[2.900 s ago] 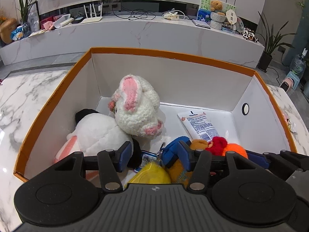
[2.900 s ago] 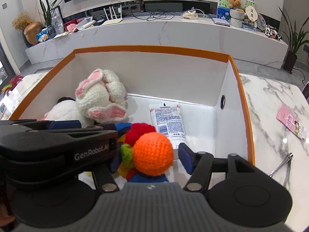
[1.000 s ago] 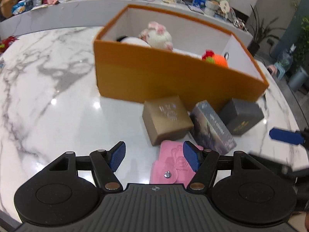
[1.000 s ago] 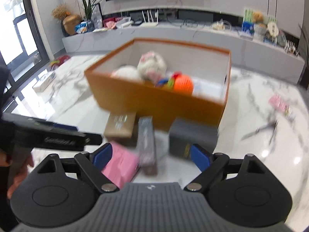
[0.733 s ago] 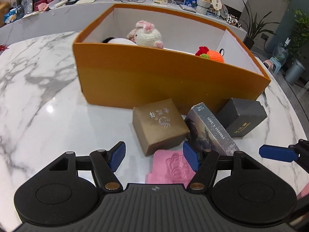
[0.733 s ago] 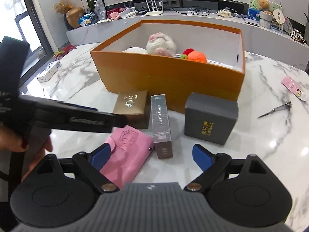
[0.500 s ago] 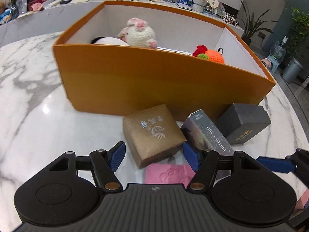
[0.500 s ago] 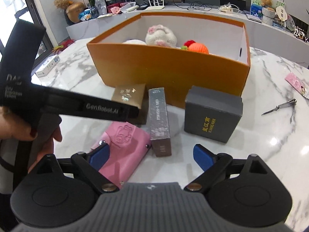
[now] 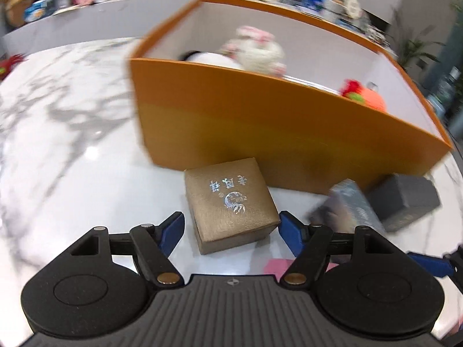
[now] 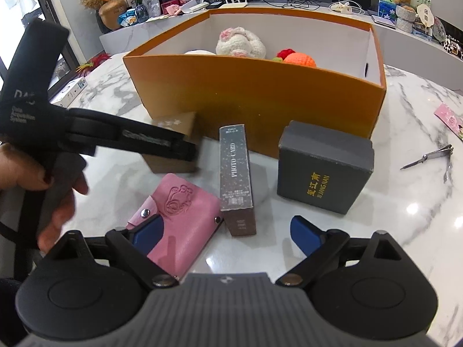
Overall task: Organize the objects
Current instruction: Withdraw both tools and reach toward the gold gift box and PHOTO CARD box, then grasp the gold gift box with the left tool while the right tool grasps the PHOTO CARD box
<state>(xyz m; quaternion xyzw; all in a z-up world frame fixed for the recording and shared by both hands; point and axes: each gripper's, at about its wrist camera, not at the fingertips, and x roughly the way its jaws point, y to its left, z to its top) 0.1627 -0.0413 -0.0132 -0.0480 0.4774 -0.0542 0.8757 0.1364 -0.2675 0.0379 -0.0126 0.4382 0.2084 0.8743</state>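
A gold box stands on the marble table in front of the orange bin. My left gripper has a finger on each side of it; its jaws are opening and the pads stand clear of the box. In the right wrist view my right gripper is open wide over a pink wallet and the near end of a photo card box. A grey box sits further right. A white plush bunny and an orange crochet ball lie in the bin.
A person's hand holds the left tool at the left. Nail clippers and a pink card lie on the table to the right. A small white box sits far left. A long counter runs behind.
Both grippers left the bin and sank toward the table. The left one closed in on the gold box and widened its jaws around it. The right one drew nearer the wallet.
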